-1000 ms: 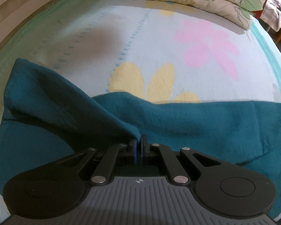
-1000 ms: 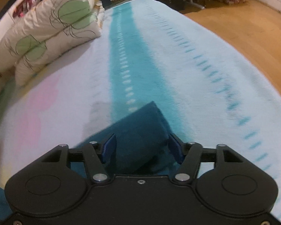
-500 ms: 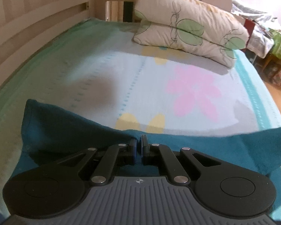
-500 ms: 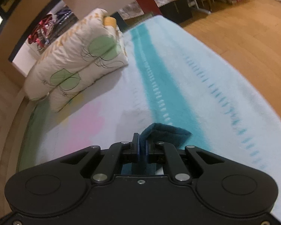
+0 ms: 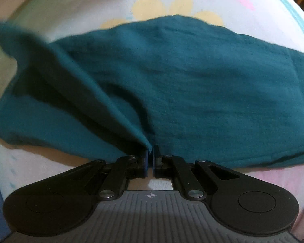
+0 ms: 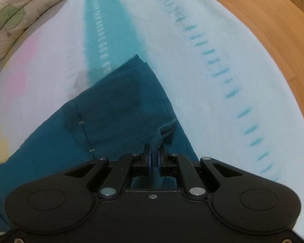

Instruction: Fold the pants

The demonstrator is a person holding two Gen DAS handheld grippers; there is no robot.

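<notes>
The left gripper has its jaws drawn narrow, pinching a fold of the teal pants at their near edge. From that pinch a ridge of cloth rises and runs away to the far left, lifted off the layer below it, while the rest of the garment spreads flat to the right. The far left end of the raised fold is blurred.

The right gripper likewise has its jaws nearly together, clamped on a small bunched tab of the pants at their right edge. Beyond it the cloth lies flat, a stitched seam with two pale marks running across it to the left, and its far corner rests on the teal stripe of the bedspread.

The pants lie on the bed, whose light cover bears yellow and pink flower shapes. A leaf-print pillow sits at the far left, and wooden floor shows past the bed's right side.
</notes>
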